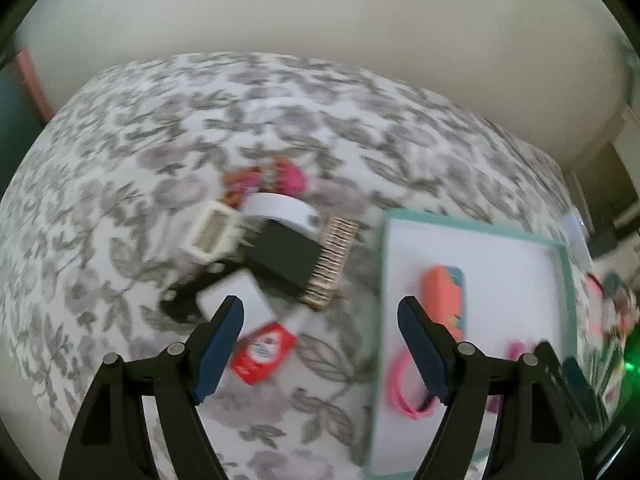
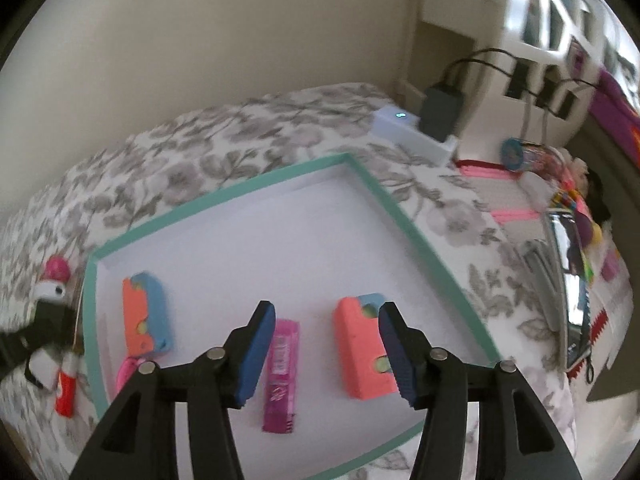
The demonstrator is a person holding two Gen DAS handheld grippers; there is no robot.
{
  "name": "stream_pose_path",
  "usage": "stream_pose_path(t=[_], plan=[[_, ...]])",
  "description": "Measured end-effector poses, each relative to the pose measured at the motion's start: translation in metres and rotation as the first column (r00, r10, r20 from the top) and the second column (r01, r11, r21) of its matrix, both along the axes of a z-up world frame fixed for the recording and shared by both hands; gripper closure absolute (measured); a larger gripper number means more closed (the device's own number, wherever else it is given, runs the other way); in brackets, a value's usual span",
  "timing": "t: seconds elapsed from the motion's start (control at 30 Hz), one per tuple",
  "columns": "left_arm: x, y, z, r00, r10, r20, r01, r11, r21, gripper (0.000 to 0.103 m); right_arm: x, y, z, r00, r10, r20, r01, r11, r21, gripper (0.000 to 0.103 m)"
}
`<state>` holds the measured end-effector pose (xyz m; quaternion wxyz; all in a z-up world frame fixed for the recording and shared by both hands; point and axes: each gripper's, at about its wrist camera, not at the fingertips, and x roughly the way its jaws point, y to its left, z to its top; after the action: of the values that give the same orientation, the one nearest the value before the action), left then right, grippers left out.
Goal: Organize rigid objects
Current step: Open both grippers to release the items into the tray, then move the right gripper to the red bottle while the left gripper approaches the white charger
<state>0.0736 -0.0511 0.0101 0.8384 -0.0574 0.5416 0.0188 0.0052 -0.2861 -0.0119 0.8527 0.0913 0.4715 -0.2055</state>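
A bed (image 1: 120, 152) under a grey leaf-print cover is carrying everything, and it is running up to a cream wall (image 1: 320, 8).

A shallow tray (image 2: 384, 192) with a teal rim and white floor is lying flat on the cover; in the left wrist view it (image 1: 564, 264) is sitting to the right of a loose pile.

Inside the tray, two orange-and-blue blocks are lying flat and well apart: one (image 2: 146, 316) near the left wall, the other (image 2: 360, 352) toward the right. A pink wrapper bar (image 2: 282, 376) is lying between them, touching neither. A pink band (image 1: 404, 384) is lying near the tray's near edge.

The pile on the cover is holding a black box (image 1: 284, 256) with a white roll (image 1: 280, 210) behind it, a white frame (image 1: 210, 234) to its left, a comb-like strip (image 1: 332, 264) against its right side, a white card (image 1: 236, 300) in front and a red packet (image 1: 264, 352) nearest the camera. That view is blurred, so finer detail is not readable.

The left tool (image 1: 320, 340) is hanging released over the cover between pile and tray, its jaws wide and nothing between them.

The right tool (image 2: 326, 352) is hovering released over the tray, its jaws apart; the right jaw is overlapping the right block's edge in view, and I cannot tell whether it is touching it.
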Motion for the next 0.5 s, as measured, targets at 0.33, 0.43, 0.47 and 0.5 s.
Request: stream_pose_path(t=[0.33,0.43,0.47,0.5], plan=[[0.007,0.048,-0.006,0.987,0.159,-0.004,-0.159,0.987,-0.012,0.006,0.009,0.042,-0.008,0.987,0.161,0.002,-0.160,0.983,0.086,0.022],[0.006,0.058,-0.001,0.981,0.193,0.013,-0.193,0.981,-0.009,0.006,0.010,0.052,-0.008,0.982,0.187,0.009,-0.187,0.977,0.106,0.014],[0.006,0.060,0.000,0.980,0.199,0.017,-0.199,0.980,-0.006,0.006,0.010,0.055,-0.008,0.981,0.195,0.009,-0.195,0.975,0.104,0.013],[0.006,0.063,0.001,0.979,0.203,0.019,-0.203,0.979,-0.002,0.006,0.011,0.059,-0.007,0.979,0.206,0.009,-0.206,0.974,0.097,0.013]])
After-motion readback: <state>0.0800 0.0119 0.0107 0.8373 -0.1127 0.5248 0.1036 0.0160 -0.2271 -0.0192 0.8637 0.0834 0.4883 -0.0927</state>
